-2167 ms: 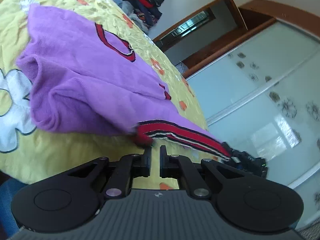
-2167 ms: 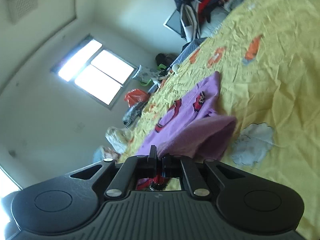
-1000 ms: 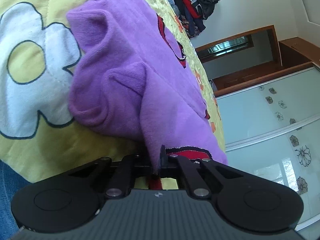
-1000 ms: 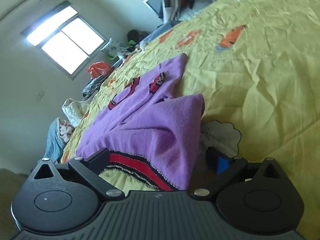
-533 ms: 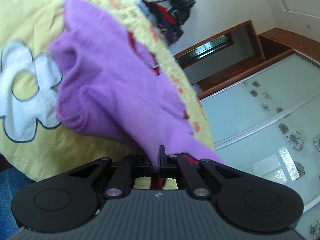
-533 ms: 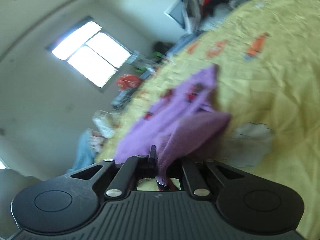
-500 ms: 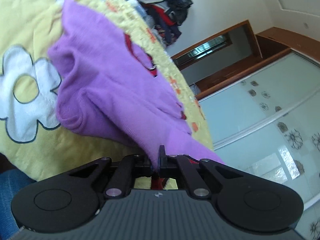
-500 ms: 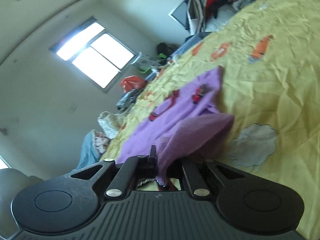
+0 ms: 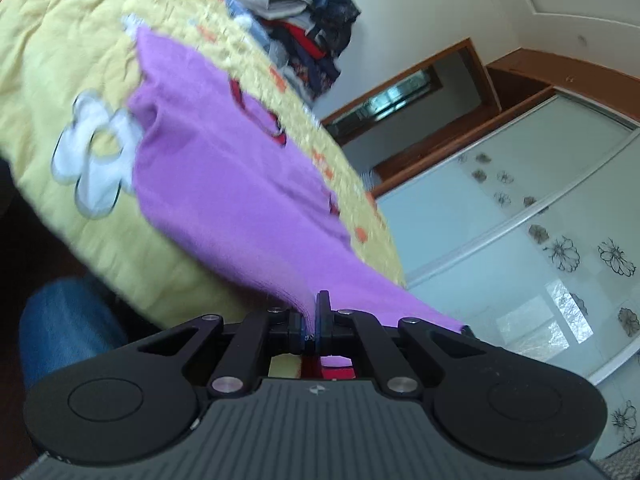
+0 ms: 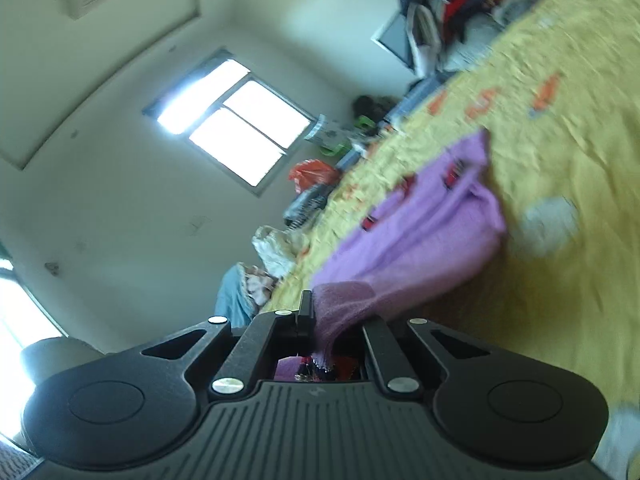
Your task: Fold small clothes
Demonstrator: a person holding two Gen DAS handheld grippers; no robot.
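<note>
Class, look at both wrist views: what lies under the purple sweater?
Under the purple sweater lies the yellow bedspread, with a white flower print partly showing beside it. What the print does beneath the cloth is hidden. Both grippers pinch the sweater's edge.

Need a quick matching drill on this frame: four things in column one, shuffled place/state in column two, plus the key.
Column one
1. purple sweater
2. left gripper
3. white flower print
4. heap of dark clothes

Column two
A. printed on the yellow bedspread, beside the purple fabric
B. piled at the far end of the bed
C. shut, with purple fabric pinched between its fingers
D. lying partly on the bedspread, its near edge lifted by both grippers

The right gripper is also shut on the sweater.

Pairs: 1-D, 2-C, 3-A, 4-B
</note>
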